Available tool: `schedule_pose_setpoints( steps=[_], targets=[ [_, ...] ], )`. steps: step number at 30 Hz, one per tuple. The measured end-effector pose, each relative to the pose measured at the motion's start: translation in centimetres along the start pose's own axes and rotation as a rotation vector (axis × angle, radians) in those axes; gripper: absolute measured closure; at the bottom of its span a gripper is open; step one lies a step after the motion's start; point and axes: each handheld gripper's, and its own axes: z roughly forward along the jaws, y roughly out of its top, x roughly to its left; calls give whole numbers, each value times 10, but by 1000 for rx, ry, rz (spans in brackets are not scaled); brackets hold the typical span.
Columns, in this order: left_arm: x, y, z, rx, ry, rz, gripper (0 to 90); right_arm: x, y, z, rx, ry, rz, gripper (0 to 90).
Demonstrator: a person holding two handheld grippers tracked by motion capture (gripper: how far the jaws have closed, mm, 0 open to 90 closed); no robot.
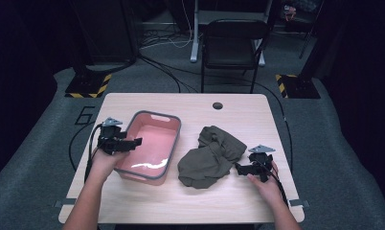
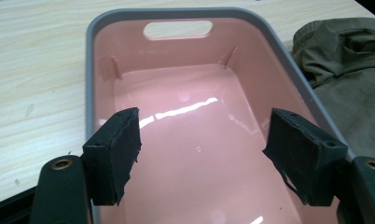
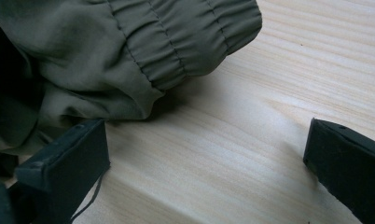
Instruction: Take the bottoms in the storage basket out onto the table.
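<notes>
Your left gripper [image 1: 133, 142] is hanging over the left rim of the tub [image 1: 174, 143], its tips reaching in above the pink floor. In the left gripper view that gripper [image 2: 202, 156] is showing its jaws standing apart with nothing between them, one pad [image 2: 118, 151] frayed along its edge, and both are hovering above the glossy inside of the tub [image 2: 90, 70], whose far wall carries a handle slot [image 2: 177, 29]. The tub is sitting on the left half of the table [image 1: 229, 201], with nothing lying in it. Just right of it, near the table's middle, the cloth [image 1: 210, 155] is lying in a crumpled olive heap, close to the tub but not touching it as far as the high view tells; in the left gripper view the cloth [image 2: 349, 60] is lying beyond the tub's right wall. Your right gripper [image 1: 242, 167] is resting low beside the cloth's right edge, tips pointing toward it. In the right gripper view that gripper [image 3: 206, 158] is holding its jaws wide apart over bare wood [image 3: 251, 140], gripping nothing, while the cloth's gathered hem [image 3: 176, 42] is lying just beyond the nearer pad [image 3: 66, 163]; whether that pad is touching the fabric cannot be told.
</notes>
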Motion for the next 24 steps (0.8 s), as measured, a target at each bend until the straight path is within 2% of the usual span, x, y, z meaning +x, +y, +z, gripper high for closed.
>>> schedule_pose_setpoints(
  steps=[4,10,15,16,24],
  targets=[
    [6,-7,-5,-8,2,-11,258,0,0,0,0,0,0,0],
    [25,-23,-12,-36,17,-39,258,0,0,0,0,0,0,0],
    [37,-35,-16,-41,35,-75,254,0,0,0,0,0,0,0],
    [42,-41,-17,-42,41,-92,253,0,0,0,0,0,0,0],
    [59,-60,-26,-70,80,-110,253,0,0,0,0,0,0,0]
  ],
)
